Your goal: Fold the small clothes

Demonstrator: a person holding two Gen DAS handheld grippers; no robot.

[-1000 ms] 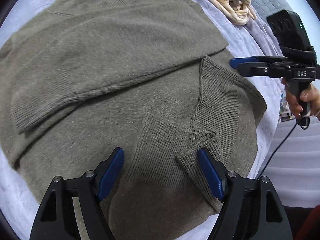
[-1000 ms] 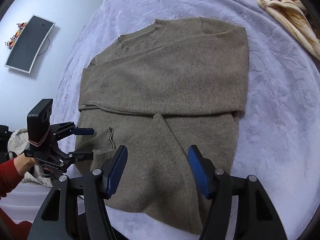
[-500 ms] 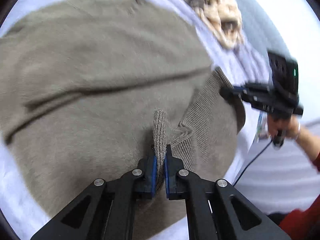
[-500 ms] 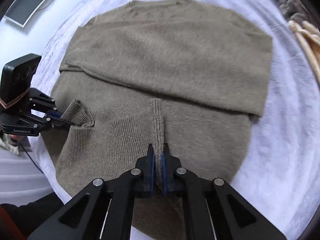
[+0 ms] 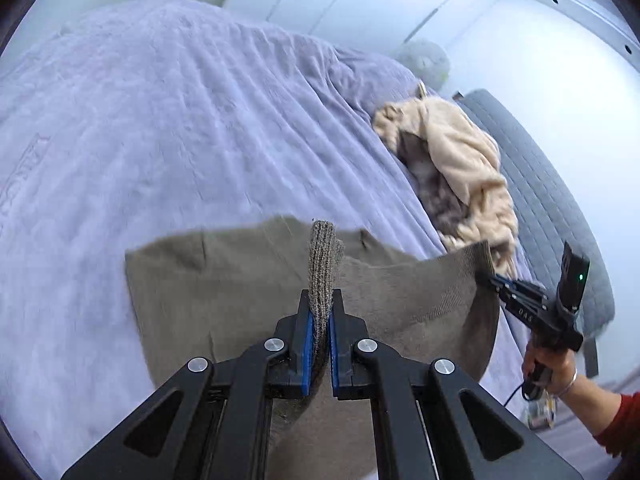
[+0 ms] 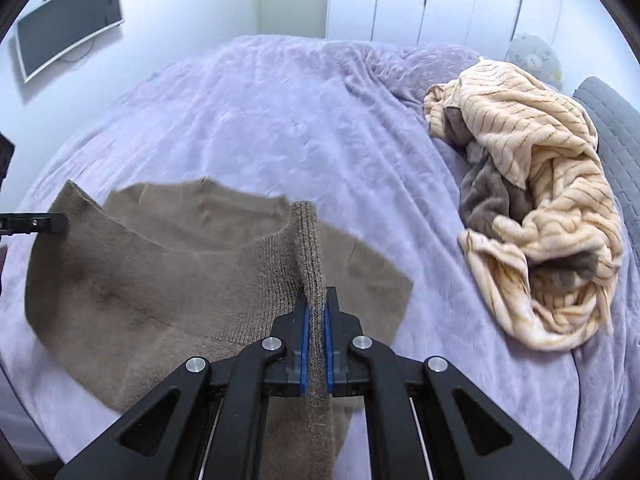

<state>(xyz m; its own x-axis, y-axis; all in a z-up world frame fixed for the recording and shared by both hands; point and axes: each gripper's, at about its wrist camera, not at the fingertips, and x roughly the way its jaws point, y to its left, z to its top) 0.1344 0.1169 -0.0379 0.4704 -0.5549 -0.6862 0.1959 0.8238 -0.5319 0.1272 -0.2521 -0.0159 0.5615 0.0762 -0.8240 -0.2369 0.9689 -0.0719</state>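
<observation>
An olive-brown knit sweater (image 5: pixel 224 292) lies on the lavender bed cover, its ribbed hem lifted off the bed. My left gripper (image 5: pixel 319 320) is shut on a pinch of the ribbed hem. My right gripper (image 6: pixel 316 320) is shut on another part of the hem. The sweater (image 6: pixel 160 280) hangs between the two, its hem raised over the body toward the neckline. The right gripper also shows in the left wrist view (image 5: pixel 496 280), pinching the hem corner. The left gripper's tip shows in the right wrist view (image 6: pixel 60 222) at the hem's left corner.
The bed cover (image 5: pixel 160 120) spreads wide beyond the sweater. A heap of cream striped and grey clothes (image 6: pixel 532 208) lies to the right, near a grey cushion (image 6: pixel 616 140). A monitor (image 6: pixel 68 24) hangs on the left wall. White wardrobe doors (image 6: pixel 440 0) stand behind.
Both grippers went from open over the hem to shut on it. They have since lifted the hem off the bed and carried it forward over the sweater's body.
</observation>
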